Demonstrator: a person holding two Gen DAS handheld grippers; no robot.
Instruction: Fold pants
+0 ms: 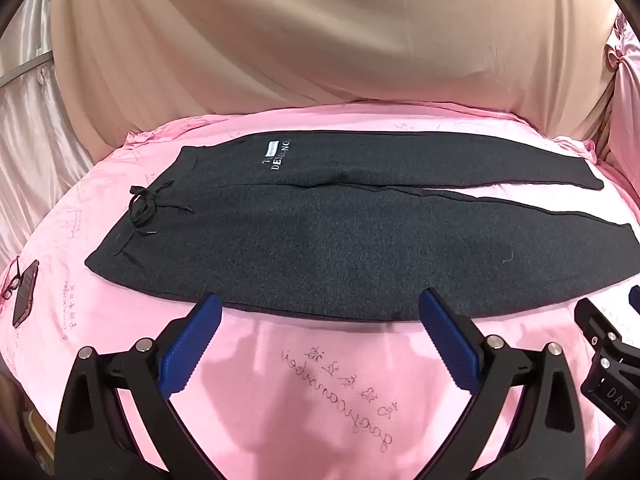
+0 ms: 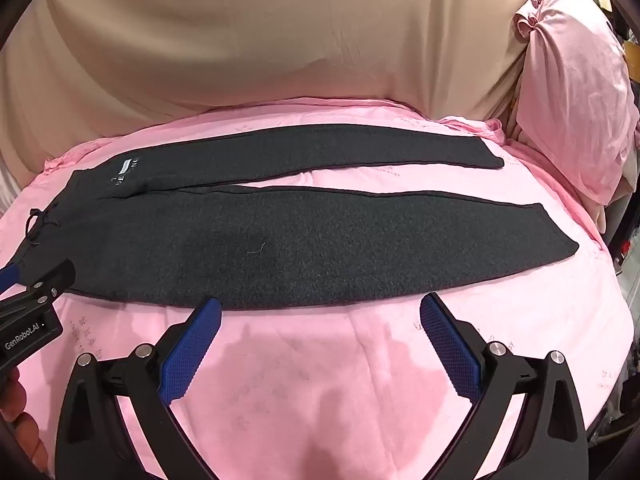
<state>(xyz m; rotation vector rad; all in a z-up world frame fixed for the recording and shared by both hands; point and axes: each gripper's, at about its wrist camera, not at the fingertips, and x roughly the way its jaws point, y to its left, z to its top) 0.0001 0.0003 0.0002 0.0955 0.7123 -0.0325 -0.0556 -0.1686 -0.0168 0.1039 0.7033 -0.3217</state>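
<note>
Left wrist view only: phone (image 1: 25,294) and glasses (image 1: 12,286) at pink sheet's (image 1: 248,364) left edge. Dark sweatpants (image 1: 320,248) flat. Left gripper (image 1: 320,312) and right gripper (image 2: 320,314) tilted down, jaws spread, empty.

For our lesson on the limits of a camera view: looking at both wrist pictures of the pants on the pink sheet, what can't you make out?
- Pants print: left view, too small and partly creased; right view, partly folded under.
- Sheet writing: left view, scrawled, unreadable.
- Phone and glasses: left view, squeezed at the fisheye's left edge.
- Right claw: left view, cut off by the right edge.
</note>
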